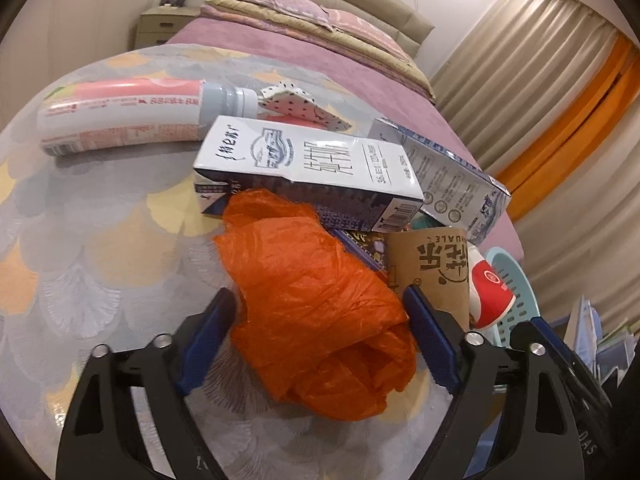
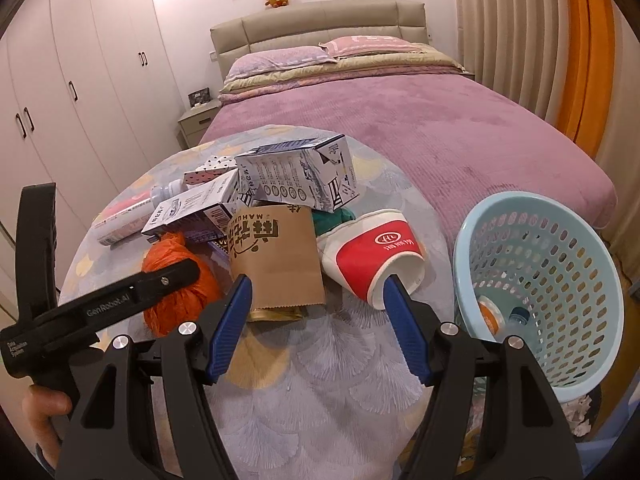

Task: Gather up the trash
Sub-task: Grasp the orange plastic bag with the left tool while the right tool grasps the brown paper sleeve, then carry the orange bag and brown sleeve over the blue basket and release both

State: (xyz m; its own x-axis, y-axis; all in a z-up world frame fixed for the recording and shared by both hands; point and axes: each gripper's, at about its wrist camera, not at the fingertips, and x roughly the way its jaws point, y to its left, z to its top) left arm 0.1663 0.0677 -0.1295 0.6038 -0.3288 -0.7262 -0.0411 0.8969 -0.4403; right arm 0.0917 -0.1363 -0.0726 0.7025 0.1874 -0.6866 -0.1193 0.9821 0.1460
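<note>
A crumpled orange plastic bag point(image 1: 320, 320) lies on the round patterned table point(image 1: 100, 240). My left gripper point(image 1: 318, 300) straddles it, jaws open, and the bag fills most of the gap and brushes the right pad. In the right wrist view one of its black fingers point(image 2: 160, 280) crosses over the orange bag point(image 2: 176, 300). My right gripper point(image 2: 318, 284) hovers open above the cloth with nothing between its pads, just in front of a brown paper bag point(image 2: 276, 256) and a tipped red-and-white paper cup point(image 2: 372, 260).
Two milk cartons point(image 1: 312, 168) point(image 1: 440, 176), a pink bottle point(image 1: 120, 116) and a spotted wrapper point(image 1: 296, 104) are heaped behind the bag. A light blue mesh basket point(image 2: 552, 248) holding some items stands at the table's right edge. A purple bed point(image 2: 400, 120) lies beyond.
</note>
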